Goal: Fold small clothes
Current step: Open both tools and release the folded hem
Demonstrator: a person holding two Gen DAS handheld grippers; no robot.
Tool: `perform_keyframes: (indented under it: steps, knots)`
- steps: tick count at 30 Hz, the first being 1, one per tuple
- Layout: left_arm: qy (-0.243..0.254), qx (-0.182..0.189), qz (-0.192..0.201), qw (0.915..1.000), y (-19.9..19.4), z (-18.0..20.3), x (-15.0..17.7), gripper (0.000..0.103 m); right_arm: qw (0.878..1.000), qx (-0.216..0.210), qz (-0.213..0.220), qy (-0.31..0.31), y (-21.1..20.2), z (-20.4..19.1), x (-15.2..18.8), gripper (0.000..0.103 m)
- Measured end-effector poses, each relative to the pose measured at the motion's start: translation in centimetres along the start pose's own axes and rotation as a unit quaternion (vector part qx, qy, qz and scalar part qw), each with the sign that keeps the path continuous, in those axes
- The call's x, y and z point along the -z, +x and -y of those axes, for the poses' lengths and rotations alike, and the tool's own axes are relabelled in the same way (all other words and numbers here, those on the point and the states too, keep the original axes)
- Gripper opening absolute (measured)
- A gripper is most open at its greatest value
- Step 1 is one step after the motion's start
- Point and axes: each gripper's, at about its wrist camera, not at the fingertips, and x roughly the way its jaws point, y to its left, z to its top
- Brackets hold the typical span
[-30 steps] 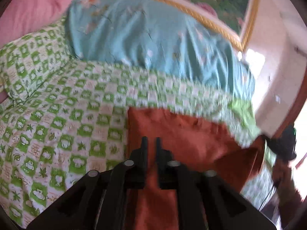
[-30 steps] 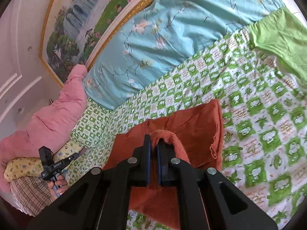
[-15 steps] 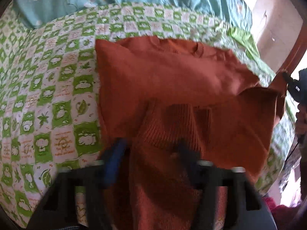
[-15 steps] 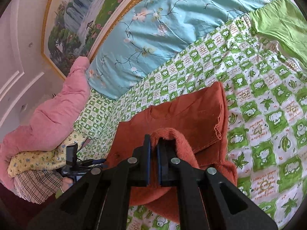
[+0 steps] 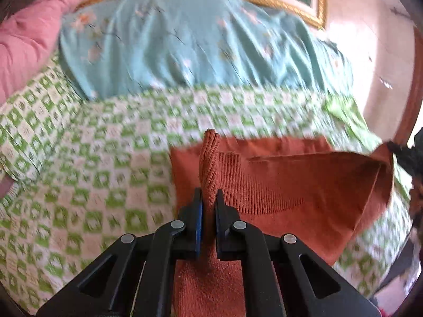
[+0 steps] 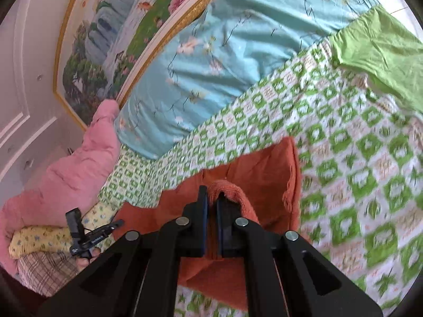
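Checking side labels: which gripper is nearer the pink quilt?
Left. The left gripper holds the orange sweater on the side toward the pink quilt; the right gripper grips the far side, near the green cloth.

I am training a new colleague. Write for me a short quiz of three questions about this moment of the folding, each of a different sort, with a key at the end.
1. True or false: the left gripper is shut on the ribbed edge of the rust-orange sweater.
2. Multiple choice: what lies directly under the sweater? A) a wooden table B) the green checked bedsheet C) the pink quilt
3. Fill in: the right gripper pinches a fold of the ____.

Key
1. true
2. B
3. sweater
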Motion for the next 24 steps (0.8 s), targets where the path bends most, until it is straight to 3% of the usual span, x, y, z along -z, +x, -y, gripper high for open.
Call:
perform_keyframes:
  steps: [3, 7, 15, 17, 20, 21, 24]
  knots:
    - [-0.002, -0.026, 0.007, 0.9996, 2.3, -0.5, -2.4, 0.005, 1.000, 0.026, 0.003, -0.002, 1.9, 0.3, -1.9, 0.007]
    - [0.014, -0.071, -0.012, 0.9973, 7.2, -0.7, -3.9, 0.005, 0.998, 0.064, -0.017, 0.009, 6.1, 2.3, -3.6, 0.007]
    - [0.003, -0.111, -0.077, 0.9908, 15.1, -2.5, -2.4, 0.006, 0.983, 0.150, -0.095, 0.035, 12.6, 7.1, -2.9, 0.008]
    - [-0.004, -0.113, -0.084, 0.9901, 15.9, -2.7, -2.1, 0.008, 0.980, 0.165, -0.104, 0.045, 13.2, 8.1, -2.4, 0.009]
    - [-0.033, -0.115, -0.086, 0.9892, 15.5, -3.7, -1.9, 0.019, 0.983, 0.145, -0.092, 0.067, 12.4, 8.4, -2.4, 0.018]
    - [-0.045, -0.117, -0.083, 0.9887, 14.7, -4.1, -1.9, 0.019, 0.983, 0.148, -0.082, 0.066, 11.6, 8.1, -2.5, 0.025]
    - [-0.059, -0.107, -0.062, 0.9906, 11.2, -3.7, -1.5, 0.018, 0.986, 0.156, -0.036, 0.036, 8.6, 6.2, -2.8, 0.029]
